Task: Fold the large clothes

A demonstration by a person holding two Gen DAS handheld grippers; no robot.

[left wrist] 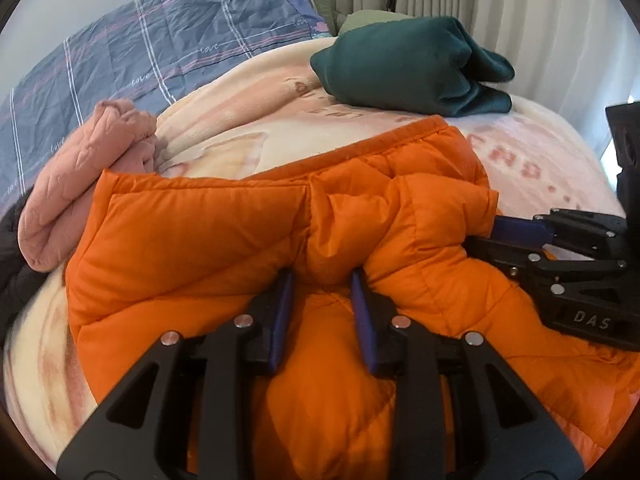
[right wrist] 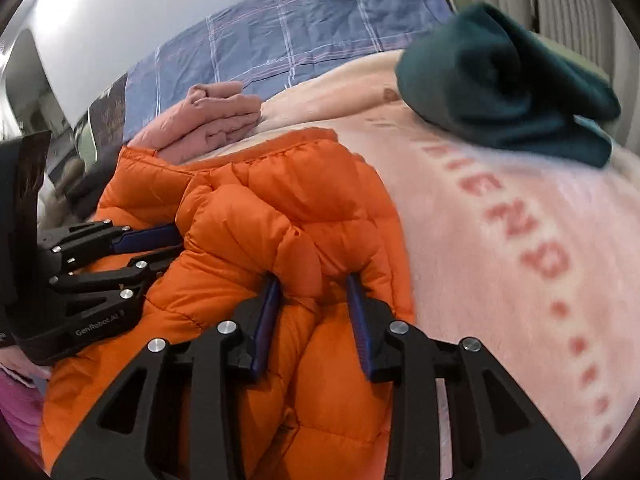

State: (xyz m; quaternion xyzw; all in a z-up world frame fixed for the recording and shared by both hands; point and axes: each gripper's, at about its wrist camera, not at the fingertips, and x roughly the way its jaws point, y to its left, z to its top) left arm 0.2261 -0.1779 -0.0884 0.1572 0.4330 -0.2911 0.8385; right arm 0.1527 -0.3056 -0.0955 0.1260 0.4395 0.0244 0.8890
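Black linkages of the left gripper fill the foreground; its blue pads pinch a puffy fold of the orange down jacket. Right gripper likewise clamps a bunched jacket fold between narrow jaws. Jacket lies under and ahead of both tools on the pink blanket. Beyond: pink garment ahead-left, green garment ahead-right.
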